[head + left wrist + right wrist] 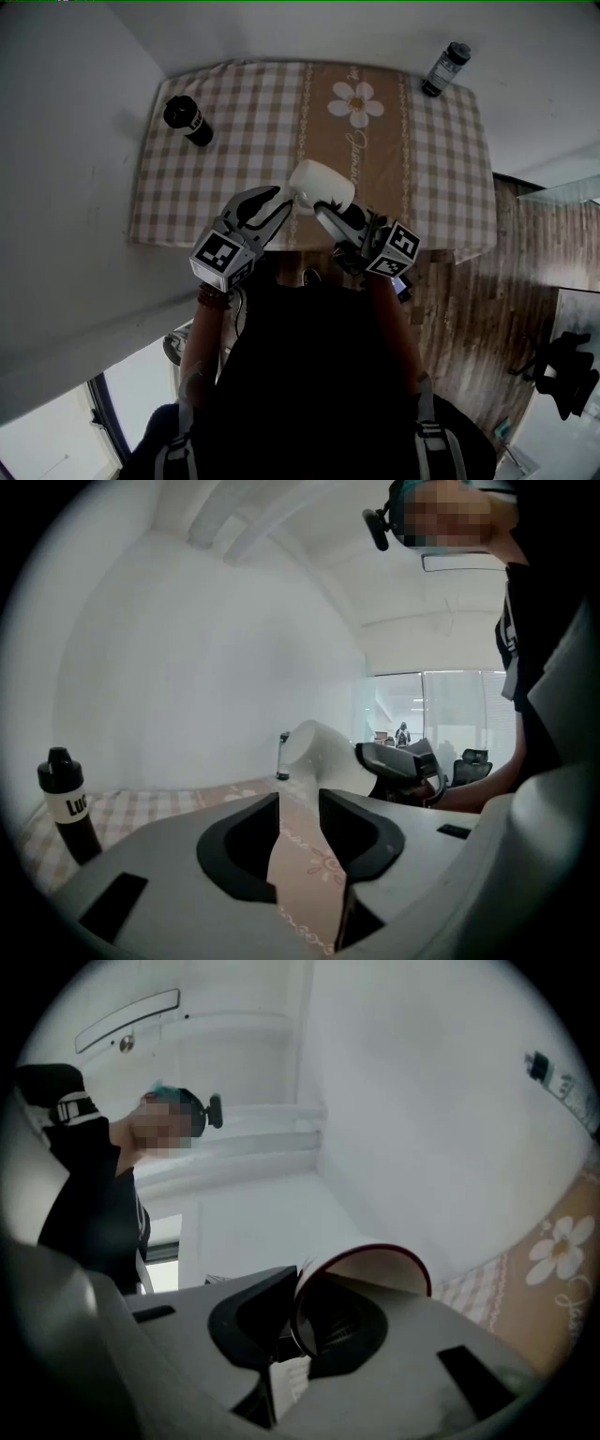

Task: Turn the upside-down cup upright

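So the white cup (322, 185) isn't upside down or upright right now. It's tipped over on its side, over the near half of the checked tablecloth (244, 112), right by the brown strip with the daisy print. The closed bottom points away toward the far side and the mouth faces back toward the person.

The right gripper (325, 214) has it. In the right gripper view the jaws are nearly together, pinching the cup (380, 1274) by its wall at the red-edged rim. One jaw is inside the mouth and the other is outside, so the grip point (295, 1312) sits on the lip, with the rest of the cup sticking out past the jaws.

The left gripper (279, 202) is just beside the cup on its left. Its jaws are partway apart with nothing in them. In the left gripper view, only tablecloth (302, 864) shows in the gap (300, 817). The cup (319, 752) is ahead and a bit to the right, with the right gripper (398, 766) clamped on its far end.

It looks lifted clear of the cloth, but from overhead I honestly can't be sure.

There's also a black bottle (187, 120) at the far left corner and a grey bottle (445, 68) at the far right, both well away from the cup.
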`<action>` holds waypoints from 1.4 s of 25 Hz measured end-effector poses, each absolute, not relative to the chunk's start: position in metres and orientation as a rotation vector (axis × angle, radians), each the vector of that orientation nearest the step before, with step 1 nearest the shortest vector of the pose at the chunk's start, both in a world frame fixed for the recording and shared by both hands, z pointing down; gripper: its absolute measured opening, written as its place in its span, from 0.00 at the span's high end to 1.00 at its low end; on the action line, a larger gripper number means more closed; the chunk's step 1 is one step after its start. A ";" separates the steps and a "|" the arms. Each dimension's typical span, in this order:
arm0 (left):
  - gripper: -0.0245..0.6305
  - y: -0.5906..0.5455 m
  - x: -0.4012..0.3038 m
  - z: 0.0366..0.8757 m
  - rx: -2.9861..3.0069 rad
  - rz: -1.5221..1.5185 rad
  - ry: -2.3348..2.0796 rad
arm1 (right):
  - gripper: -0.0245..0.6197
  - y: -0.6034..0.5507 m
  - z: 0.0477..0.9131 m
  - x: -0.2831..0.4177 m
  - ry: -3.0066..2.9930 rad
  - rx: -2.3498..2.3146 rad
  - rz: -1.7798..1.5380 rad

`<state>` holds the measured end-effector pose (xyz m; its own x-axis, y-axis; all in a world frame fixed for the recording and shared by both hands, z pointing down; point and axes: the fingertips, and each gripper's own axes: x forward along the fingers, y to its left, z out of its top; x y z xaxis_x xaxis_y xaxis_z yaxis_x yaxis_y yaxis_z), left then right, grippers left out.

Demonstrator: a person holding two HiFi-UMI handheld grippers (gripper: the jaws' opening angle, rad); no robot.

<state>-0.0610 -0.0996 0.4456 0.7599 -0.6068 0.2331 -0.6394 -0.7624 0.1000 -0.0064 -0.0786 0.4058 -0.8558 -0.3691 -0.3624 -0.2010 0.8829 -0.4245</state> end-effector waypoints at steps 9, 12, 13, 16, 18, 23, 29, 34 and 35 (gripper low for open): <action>0.75 -0.098 -0.057 0.454 2.643 0.139 -0.935 | 0.91 -0.073 0.405 -0.015 2.723 -0.609 -0.314; 0.74 -0.096 -0.056 0.451 2.638 0.111 -0.910 | 0.91 -0.072 0.407 -0.017 2.728 -0.625 -0.294; 0.74 -0.096 -0.055 0.453 2.637 0.121 -0.911 | 0.91 -0.070 0.405 -0.018 2.725 -0.621 -0.289; 0.74 -0.097 -0.048 0.460 2.615 0.142 -0.891 | 0.91 -0.063 0.400 -0.024 2.731 -0.607 -0.250; 0.74 -0.098 -0.042 0.464 2.583 0.141 -0.880 | 0.91 -0.061 0.399 -0.028 2.752 -0.610 -0.202; 0.84 -0.101 -0.034 0.463 2.527 0.119 -0.877 | 0.91 -0.062 0.404 -0.027 2.776 -0.642 -0.148; 0.89 -0.108 -0.046 0.451 2.494 0.016 -0.958 | 0.90 -0.060 0.406 -0.033 2.800 -0.663 -0.108; 0.90 -0.111 -0.051 0.447 2.490 -0.016 -0.992 | 0.83 -0.058 0.407 -0.034 2.778 -0.588 -0.180; 0.90 -0.113 -0.052 0.447 2.472 -0.039 -0.991 | 0.80 -0.058 0.411 -0.034 2.786 -0.570 -0.241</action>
